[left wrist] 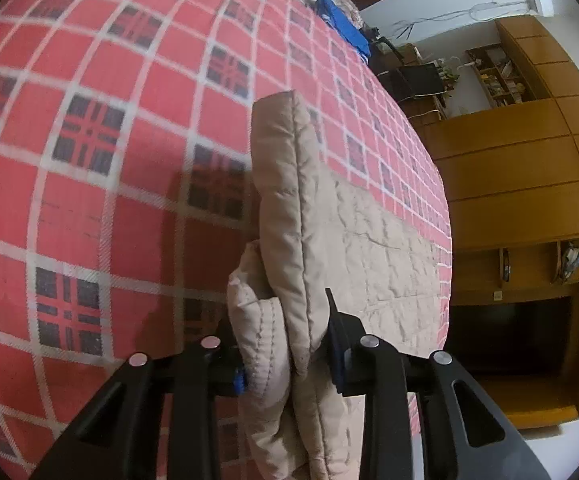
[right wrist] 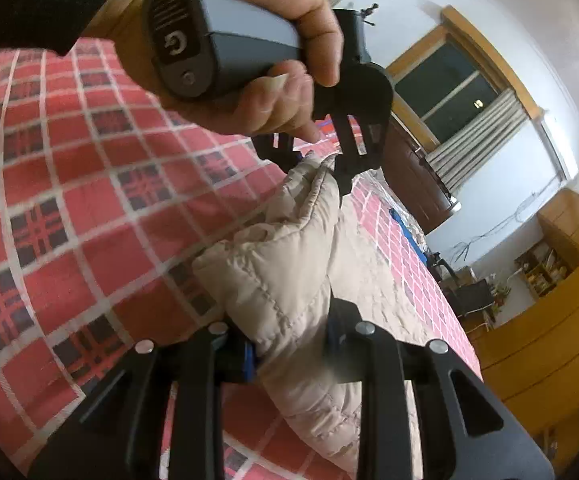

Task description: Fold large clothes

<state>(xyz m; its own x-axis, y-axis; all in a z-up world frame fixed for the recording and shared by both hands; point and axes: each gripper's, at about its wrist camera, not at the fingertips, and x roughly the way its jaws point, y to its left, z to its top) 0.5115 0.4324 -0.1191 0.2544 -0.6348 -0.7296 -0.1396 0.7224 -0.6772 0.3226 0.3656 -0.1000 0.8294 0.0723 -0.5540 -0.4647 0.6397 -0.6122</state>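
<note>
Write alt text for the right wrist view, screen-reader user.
The right gripper is shut on a raised fold of a beige quilted jacket over a red plaid bedspread. Further along the same fold, a hand holds the left gripper, also clamped on the jacket. A window and wooden cabinets show behind.

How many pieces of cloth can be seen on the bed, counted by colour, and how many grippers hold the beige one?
Beige quilted garment: 1
Blue cloth at the far end: 1
Red checked bedcover: 1
Total cloth pieces: 3
Grippers shut on the beige garment: 2, left gripper and right gripper
</note>
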